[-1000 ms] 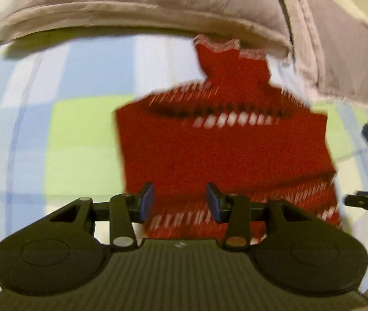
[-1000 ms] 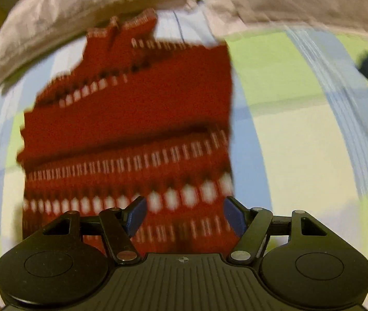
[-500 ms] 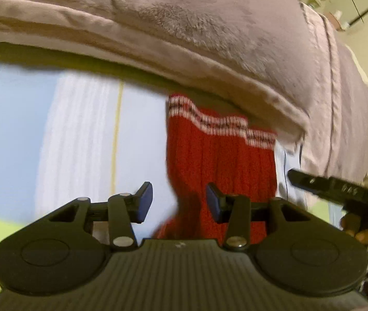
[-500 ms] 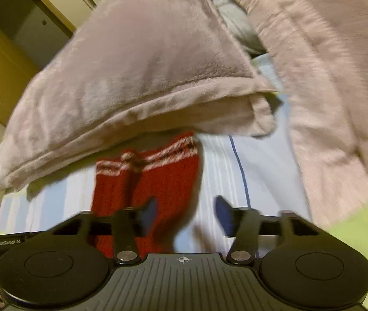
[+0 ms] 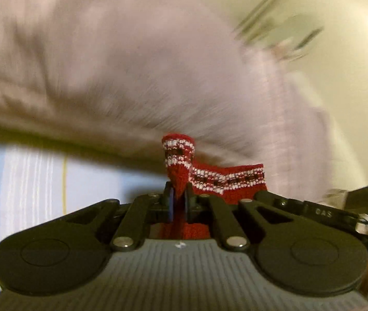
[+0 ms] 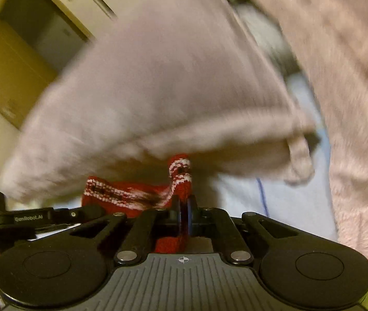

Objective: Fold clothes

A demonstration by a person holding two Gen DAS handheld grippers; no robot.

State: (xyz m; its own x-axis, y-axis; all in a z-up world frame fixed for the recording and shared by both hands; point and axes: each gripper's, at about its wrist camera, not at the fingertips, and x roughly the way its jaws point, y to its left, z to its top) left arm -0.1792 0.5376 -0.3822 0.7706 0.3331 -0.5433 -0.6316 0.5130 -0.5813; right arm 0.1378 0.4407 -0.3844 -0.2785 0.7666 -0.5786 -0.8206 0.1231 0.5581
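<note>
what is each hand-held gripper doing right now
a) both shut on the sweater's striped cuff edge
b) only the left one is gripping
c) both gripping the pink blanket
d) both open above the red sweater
a: the left hand-held gripper and the right hand-held gripper each have their jaws closed on the red sweater, pinching its white-striped edge in front of the pink blanket.

Red knit wool sweater [image 5: 232, 178], fuzzy plush pillow [image 5: 121, 72], matt black plastic claw [image 5: 179, 200]

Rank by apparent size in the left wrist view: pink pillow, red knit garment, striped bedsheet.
1. pink pillow, filling most of the frame
2. striped bedsheet, a visible strip only
3. red knit garment, mostly hidden behind the left gripper
</note>
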